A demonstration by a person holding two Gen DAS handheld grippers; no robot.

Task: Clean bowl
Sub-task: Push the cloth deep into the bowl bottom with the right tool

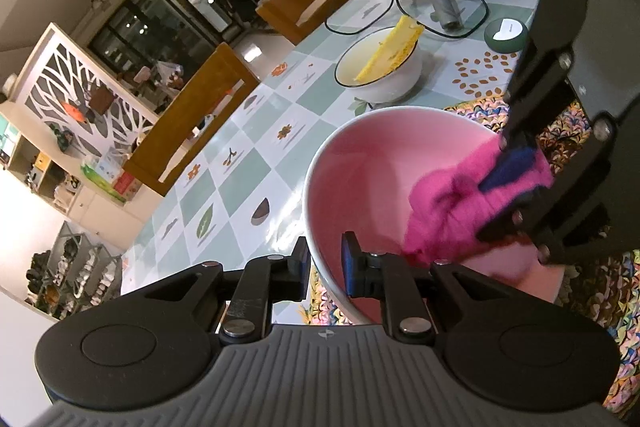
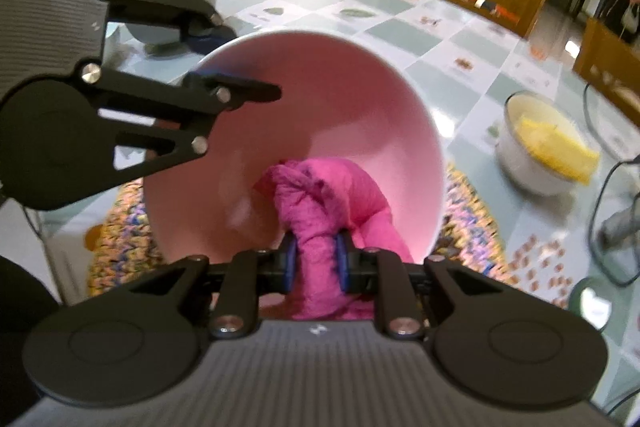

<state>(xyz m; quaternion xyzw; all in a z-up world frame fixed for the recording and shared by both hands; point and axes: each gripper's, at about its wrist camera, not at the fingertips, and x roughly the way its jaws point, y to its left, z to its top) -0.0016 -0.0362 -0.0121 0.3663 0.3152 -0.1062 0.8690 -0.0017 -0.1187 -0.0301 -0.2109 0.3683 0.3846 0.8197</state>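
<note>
Pinching near rim of pink bowl (image 1: 360, 187) with my left gripper (image 1: 325, 265) — one pad inside, one outside; bowl tilted over braided mat (image 1: 568, 143). My right gripper (image 1: 504, 187) presses magenta cloth (image 1: 444, 211) into bowl from right.

Right view — right gripper (image 2: 316, 259) clamped on cloth (image 2: 320, 203), bunched low inside bowl (image 2: 332, 87); left gripper (image 2: 224, 63) grips bowl's far-left rim. White bowl (image 2: 520, 167) with yellow sponge (image 2: 556, 147) sits far right on table (image 2: 400, 11).

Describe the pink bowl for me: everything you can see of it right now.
The pink bowl is glossy, ceramic-looking, pink inside with a pale outer wall and rim. It is tilted, its opening facing the right gripper, over a multicoloured woven mat. The left gripper clamps its rim, one finger inside, one outside. A magenta cloth, pinched by the right gripper, presses against the inner wall.
</note>
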